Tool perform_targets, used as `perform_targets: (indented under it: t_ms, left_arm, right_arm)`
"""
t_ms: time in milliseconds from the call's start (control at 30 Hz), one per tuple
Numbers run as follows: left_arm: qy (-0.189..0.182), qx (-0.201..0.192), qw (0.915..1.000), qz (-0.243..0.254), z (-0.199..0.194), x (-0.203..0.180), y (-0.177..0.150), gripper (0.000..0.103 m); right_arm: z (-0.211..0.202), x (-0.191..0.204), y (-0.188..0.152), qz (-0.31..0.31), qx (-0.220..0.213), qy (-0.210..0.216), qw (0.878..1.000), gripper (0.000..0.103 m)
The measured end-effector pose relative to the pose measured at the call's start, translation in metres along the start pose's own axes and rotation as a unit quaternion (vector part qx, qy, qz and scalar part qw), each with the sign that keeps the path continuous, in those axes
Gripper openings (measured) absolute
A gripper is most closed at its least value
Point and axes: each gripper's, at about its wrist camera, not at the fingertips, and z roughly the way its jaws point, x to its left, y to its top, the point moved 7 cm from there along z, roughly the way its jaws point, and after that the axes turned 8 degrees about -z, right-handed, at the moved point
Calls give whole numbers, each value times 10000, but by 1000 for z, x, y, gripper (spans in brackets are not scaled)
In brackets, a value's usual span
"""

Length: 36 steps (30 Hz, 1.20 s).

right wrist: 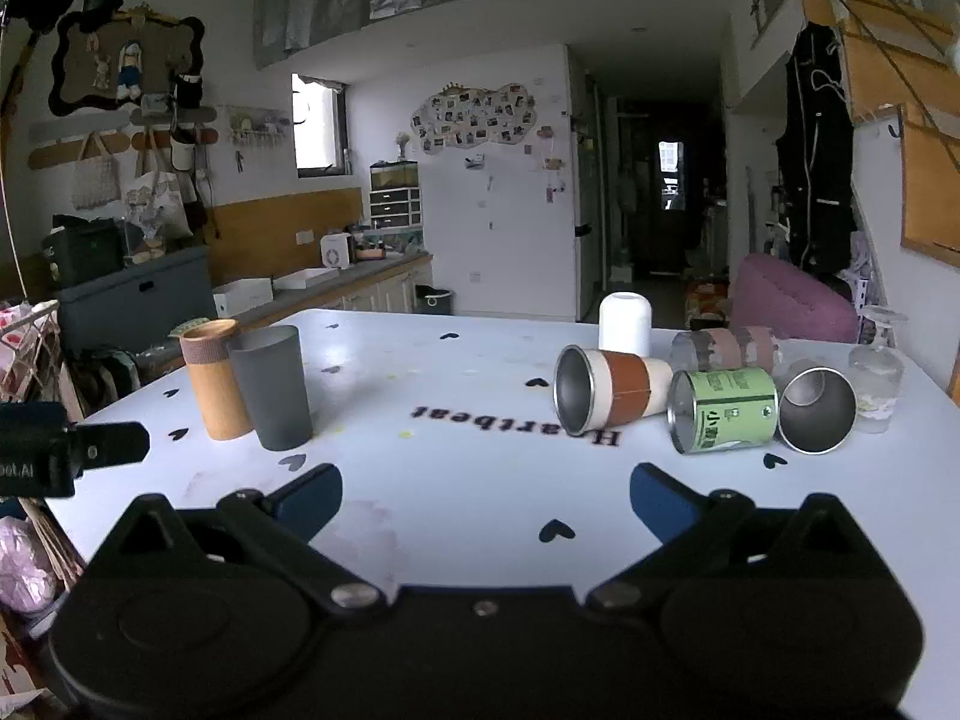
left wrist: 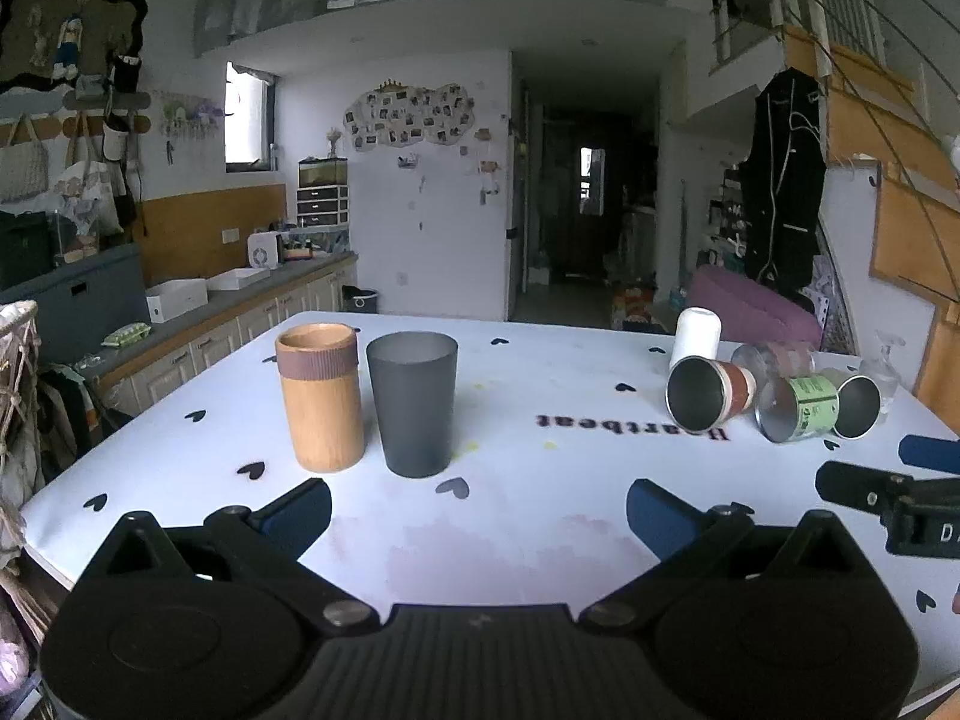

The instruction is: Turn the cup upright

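Several cups lie on their sides at the table's right: a brown-banded steel cup (right wrist: 606, 389) (left wrist: 708, 391), a green-labelled can-like cup (right wrist: 723, 409) (left wrist: 801, 407), a plain steel cup (right wrist: 817, 409) (left wrist: 859, 407) and a clear cup with reddish patches (right wrist: 726, 349). A white cup (right wrist: 625, 323) (left wrist: 695, 336) stands mouth-down behind them. A bamboo cup (left wrist: 321, 397) (right wrist: 216, 378) and a grey cup (left wrist: 413, 402) (right wrist: 271, 385) stand upright at left. My left gripper (left wrist: 479, 510) is open and empty, near the table's front. My right gripper (right wrist: 486, 501) is open and empty, short of the fallen cups.
The white table (right wrist: 468, 480) has black hearts and the word "Heartbeat". A glass jar (right wrist: 876, 378) stands at the far right edge. A counter with boxes runs along the left wall. A pink seat (right wrist: 792, 300) sits behind the table.
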Motion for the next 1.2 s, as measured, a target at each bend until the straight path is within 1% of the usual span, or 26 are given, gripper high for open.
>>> perform_targets:
  t_ms: [633,1200]
  left_arm:
    - [37,103,9999,-80,3,4,-4,103]
    - [28,76,9999,-75,4,4,-4,103]
  right_arm:
    - [-6,4,2,-31,1,-65,10000,103]
    - [-9,2,0,-34,-20,-79,10000,103]
